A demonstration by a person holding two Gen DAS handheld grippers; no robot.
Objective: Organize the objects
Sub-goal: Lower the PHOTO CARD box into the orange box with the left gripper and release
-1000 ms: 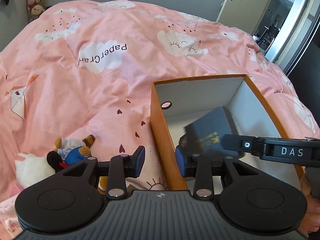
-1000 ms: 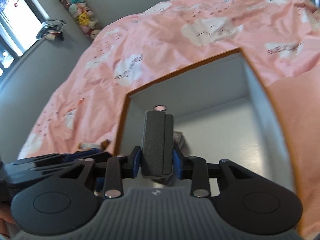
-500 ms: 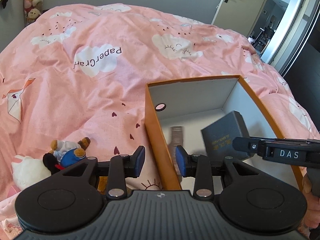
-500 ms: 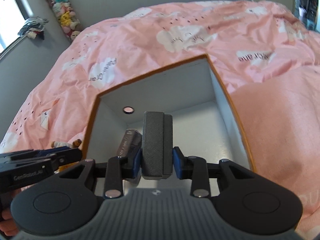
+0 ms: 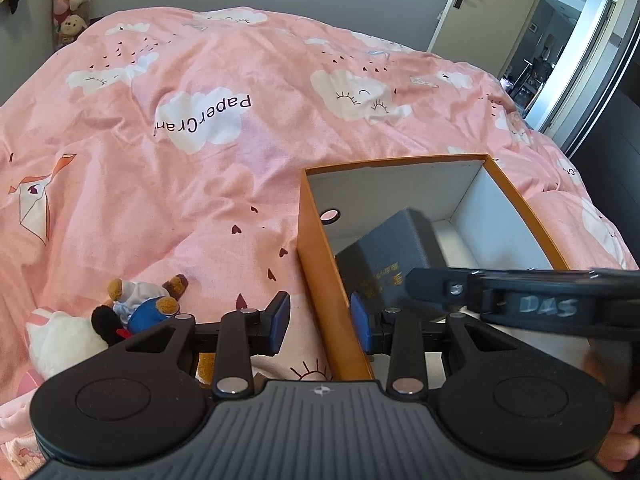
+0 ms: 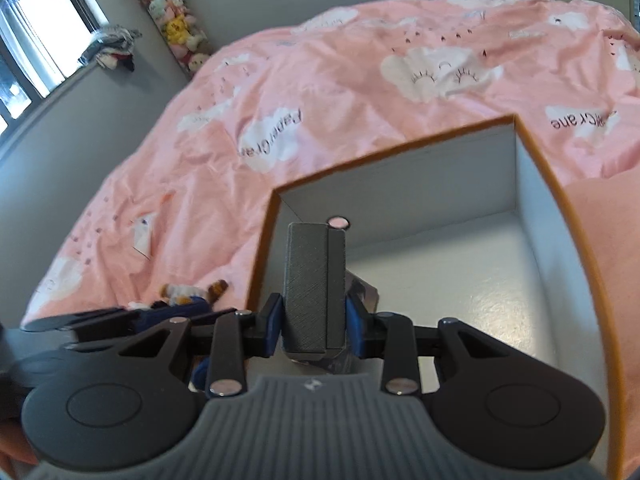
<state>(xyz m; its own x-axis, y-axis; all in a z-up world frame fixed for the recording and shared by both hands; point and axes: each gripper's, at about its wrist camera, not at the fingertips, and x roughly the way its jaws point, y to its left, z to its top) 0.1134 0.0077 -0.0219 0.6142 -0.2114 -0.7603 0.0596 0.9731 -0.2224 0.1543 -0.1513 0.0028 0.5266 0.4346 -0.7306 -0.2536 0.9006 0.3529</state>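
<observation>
Grey textured box sits clamped in the right claw above the orange cardboard carton on the bed; lower it flat before releasing. Left claw, part-open, straddles the carton's wall.

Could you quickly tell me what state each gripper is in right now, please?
Left gripper: open, fingers straddling the orange box wall without pressing it.
Right gripper: closed on the dark grey case.
</observation>
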